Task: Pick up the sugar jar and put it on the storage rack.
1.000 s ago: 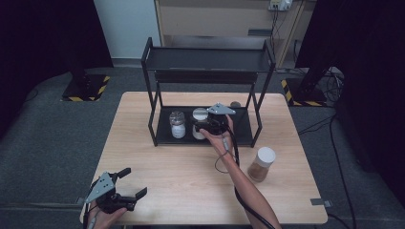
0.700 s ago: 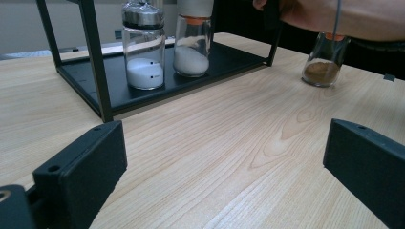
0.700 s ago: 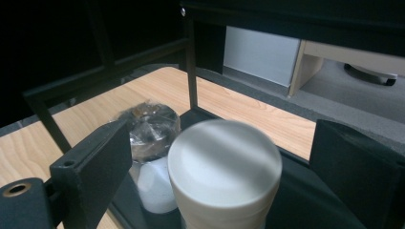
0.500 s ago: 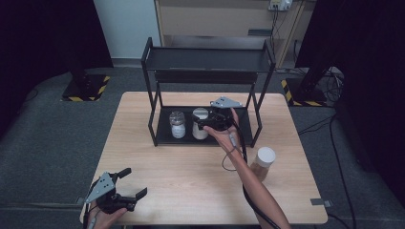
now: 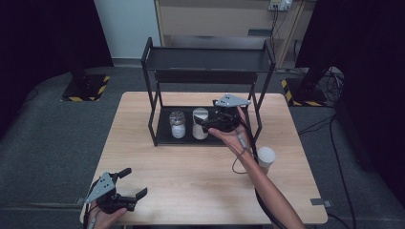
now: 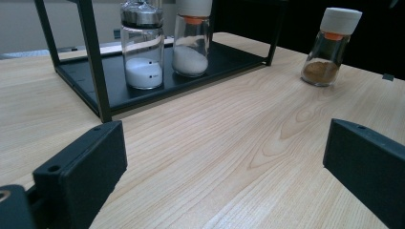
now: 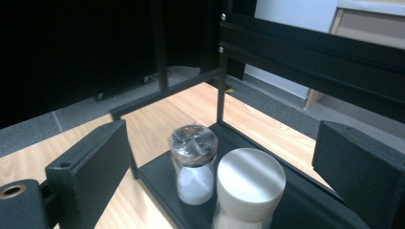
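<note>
White-capped jar (image 5: 200,123) of pale powder stands on the lower shelf of the black metal rack (image 5: 208,55), just ahead of and below the right claw (image 5: 212,123), whose jaws gape wide with nothing between them. Half a second ago the claw sat closer over the jar; it has since drawn back a little toward the person. Beyond the jar, to the claw's far side, stands a clear glass jar with a faceted metal lid (image 7: 193,141). Off behind the right forearm, a brown-spice jar (image 5: 266,158) sits on the pale wooden surface (image 5: 191,176). The left claw (image 5: 130,183) rests released, unmoved, at the near edge.
</note>
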A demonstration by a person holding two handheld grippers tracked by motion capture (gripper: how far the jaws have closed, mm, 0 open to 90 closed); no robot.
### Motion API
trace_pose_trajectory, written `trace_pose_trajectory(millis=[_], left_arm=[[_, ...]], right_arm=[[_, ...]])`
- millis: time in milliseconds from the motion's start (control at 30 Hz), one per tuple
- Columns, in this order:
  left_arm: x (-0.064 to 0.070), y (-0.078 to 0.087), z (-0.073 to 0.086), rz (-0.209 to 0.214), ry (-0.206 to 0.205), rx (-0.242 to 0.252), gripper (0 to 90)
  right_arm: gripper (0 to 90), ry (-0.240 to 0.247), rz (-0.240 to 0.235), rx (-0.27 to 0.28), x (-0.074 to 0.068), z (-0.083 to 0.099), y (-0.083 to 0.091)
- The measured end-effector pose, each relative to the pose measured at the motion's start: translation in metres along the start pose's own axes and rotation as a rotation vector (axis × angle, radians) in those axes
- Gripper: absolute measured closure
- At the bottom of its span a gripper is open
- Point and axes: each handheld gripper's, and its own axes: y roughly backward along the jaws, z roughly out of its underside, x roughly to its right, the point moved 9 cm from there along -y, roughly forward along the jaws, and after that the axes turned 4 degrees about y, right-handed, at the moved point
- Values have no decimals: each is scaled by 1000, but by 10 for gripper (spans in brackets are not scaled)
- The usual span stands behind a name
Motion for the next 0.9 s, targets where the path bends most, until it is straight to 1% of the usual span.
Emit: trace_pose_trajectory(millis=[67, 200, 300, 433, 700, 800, 900], left_arm=[[0, 0, 0, 0, 0, 0, 0], [0, 0, 0, 0, 1, 1, 0], [0, 0, 0, 0, 0, 2, 0], [0, 0, 0, 1, 4, 4, 0], [-1, 0, 0, -1, 8, 5, 0], [-1, 0, 1, 0, 10, 6, 0], [-2, 0, 1, 2, 11, 3, 0]], right_arm=[[58, 17, -4, 0, -3, -4, 8], [56, 31, -19, 4, -9, -10, 24], [52, 10, -47, 24, -11, -12, 37], [51, 31, -57, 32, -16, -13, 54], [51, 52, -64, 52, -26, -6, 88], [52, 62, -57, 57, -30, 1, 101], [53, 58, -47, 72, -32, 8, 116]])
